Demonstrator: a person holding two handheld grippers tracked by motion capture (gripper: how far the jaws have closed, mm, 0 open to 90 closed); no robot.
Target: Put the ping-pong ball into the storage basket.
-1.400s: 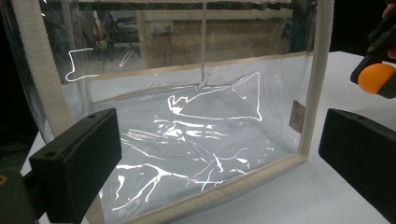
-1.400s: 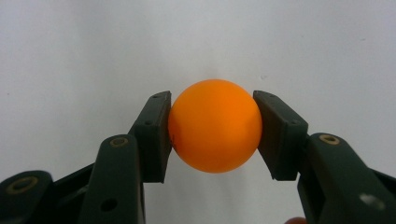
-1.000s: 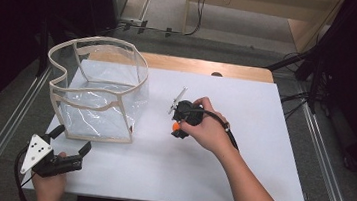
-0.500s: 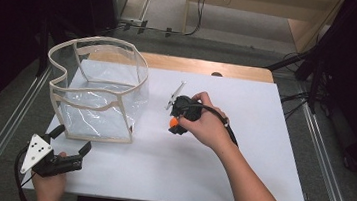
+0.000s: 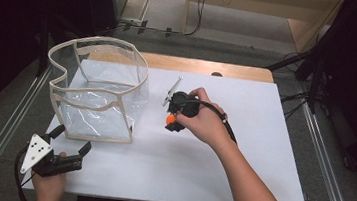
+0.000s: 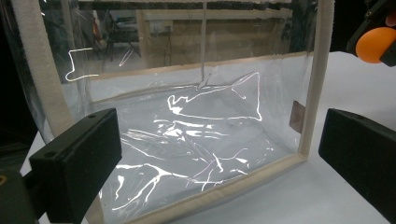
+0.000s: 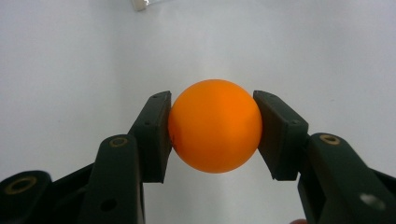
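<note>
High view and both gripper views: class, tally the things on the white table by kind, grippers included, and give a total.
Clear bag: 1
Orange ball: 1
Left gripper, open, and right gripper, shut on the ball: 2
Total: 4

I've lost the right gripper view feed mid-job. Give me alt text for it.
An orange ball is clamped between the right gripper's two black fingers, one pressed against each side. Behind it lies the plain white table surface, with a small pale object cut off at the top edge.
</note>
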